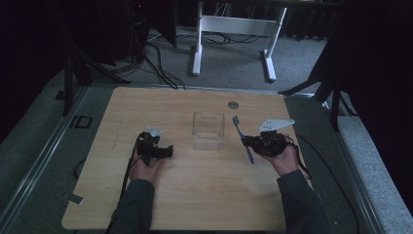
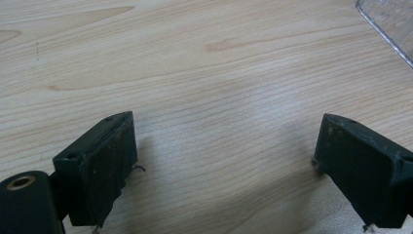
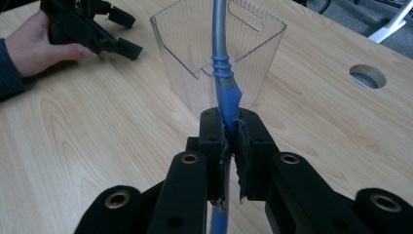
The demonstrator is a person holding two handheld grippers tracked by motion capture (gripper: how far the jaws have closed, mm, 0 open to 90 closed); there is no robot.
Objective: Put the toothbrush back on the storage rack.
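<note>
A blue and grey toothbrush (image 1: pixel 238 130) lies slantwise just right of a clear plastic container (image 1: pixel 208 129) at the table's middle. My right gripper (image 1: pixel 247 142) is shut on its handle; in the right gripper view the pads (image 3: pixel 214 134) pinch the blue part of the toothbrush (image 3: pixel 226 92), and the grey shaft runs up in front of the container (image 3: pixel 180 44). Its head is cut off at the top edge. My left gripper (image 1: pixel 170 151) rests left of the container, open, with bare wood between its fingers (image 2: pixel 104 161). The left gripper (image 3: pixel 125 34) also sits beyond in a hand.
The wooden table (image 1: pixel 195 195) has a round cable hole (image 1: pixel 233 104) behind the container. A corner of the container (image 2: pixel 389 19) reaches into the left gripper view. A white desk frame (image 1: pixel 234 27) and cables stand on the floor beyond the far edge.
</note>
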